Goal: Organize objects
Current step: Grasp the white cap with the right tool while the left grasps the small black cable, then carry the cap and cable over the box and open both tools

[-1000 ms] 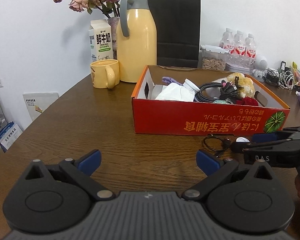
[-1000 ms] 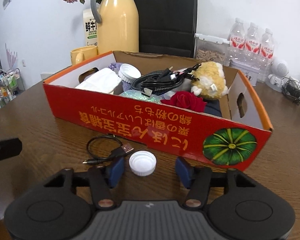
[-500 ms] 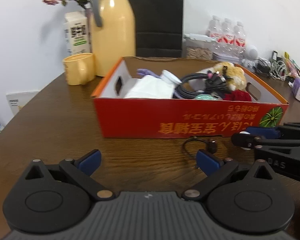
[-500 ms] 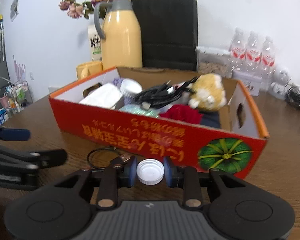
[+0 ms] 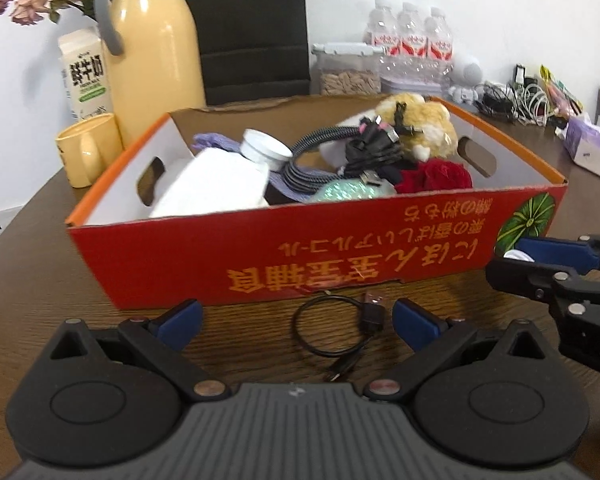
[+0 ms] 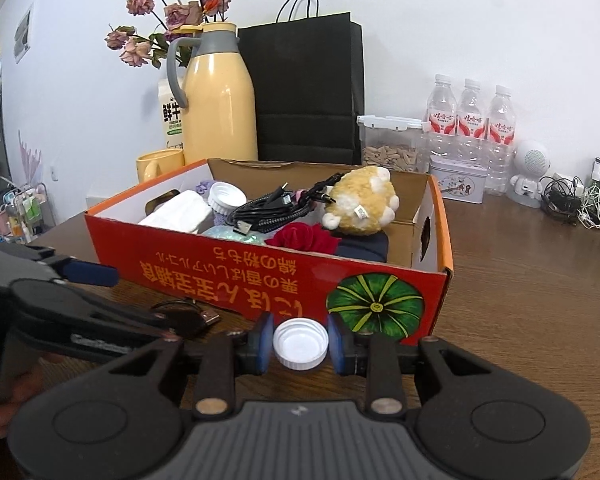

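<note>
A white bottle cap (image 6: 300, 346) is pinched between the blue pads of my right gripper (image 6: 300, 340), which is shut on it just in front of the red cardboard box (image 6: 220, 276). In the left wrist view that gripper (image 5: 540, 264) shows at the right, by the pumpkin picture. My left gripper (image 5: 298, 322) is open and low over the table. A coiled black USB cable (image 5: 370, 316) lies on the wood between its fingers, untouched. The box (image 5: 300, 256) holds a plush toy, cables, a red cloth, tissues and a white-lidded jar.
Behind the box stand a yellow thermos (image 5: 152, 52), a yellow mug (image 5: 86, 148), a milk carton (image 5: 86, 76) and a black paper bag (image 6: 308, 92). Water bottles (image 6: 470, 120) and a seed container (image 6: 390, 148) stand at the back right, with tangled chargers (image 6: 580, 200) beyond.
My right gripper closed on the white cap and carries it nearer the box's front. My left gripper moved right and forward, so the black cable now lies between its open fingers.
</note>
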Available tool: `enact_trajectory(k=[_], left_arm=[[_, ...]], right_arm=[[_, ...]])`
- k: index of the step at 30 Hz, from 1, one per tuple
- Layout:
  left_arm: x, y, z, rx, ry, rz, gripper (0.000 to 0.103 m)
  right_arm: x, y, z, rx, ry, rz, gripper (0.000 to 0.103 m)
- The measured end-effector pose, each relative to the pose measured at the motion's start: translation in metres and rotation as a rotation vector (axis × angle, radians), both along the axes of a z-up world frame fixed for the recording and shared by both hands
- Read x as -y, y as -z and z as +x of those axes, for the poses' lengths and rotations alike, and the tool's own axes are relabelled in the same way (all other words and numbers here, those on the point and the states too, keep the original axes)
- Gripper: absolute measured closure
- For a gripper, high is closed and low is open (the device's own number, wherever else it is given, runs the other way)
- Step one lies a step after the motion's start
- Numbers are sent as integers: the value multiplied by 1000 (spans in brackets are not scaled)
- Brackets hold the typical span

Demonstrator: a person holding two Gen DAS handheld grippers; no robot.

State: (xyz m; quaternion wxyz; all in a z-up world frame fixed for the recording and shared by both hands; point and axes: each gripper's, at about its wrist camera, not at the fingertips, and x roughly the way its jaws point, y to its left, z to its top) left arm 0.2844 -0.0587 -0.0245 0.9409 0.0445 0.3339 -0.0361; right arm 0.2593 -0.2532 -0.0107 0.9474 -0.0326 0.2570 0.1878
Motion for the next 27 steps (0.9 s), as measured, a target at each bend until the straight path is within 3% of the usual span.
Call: enact_trajectory(k=[8,15,27], left_arm=[[-5,6,4,-35,-1,-45,3],[-1,1,-9,10,59,-64,58],[-6,-7,-31,72,71,-100,62]], right_arm=[[-2,1,-2,7,-6,-4,75],[-3,1,-2,8,-7,-10,75],[-4,0,-5,21,-16,-12,75]])
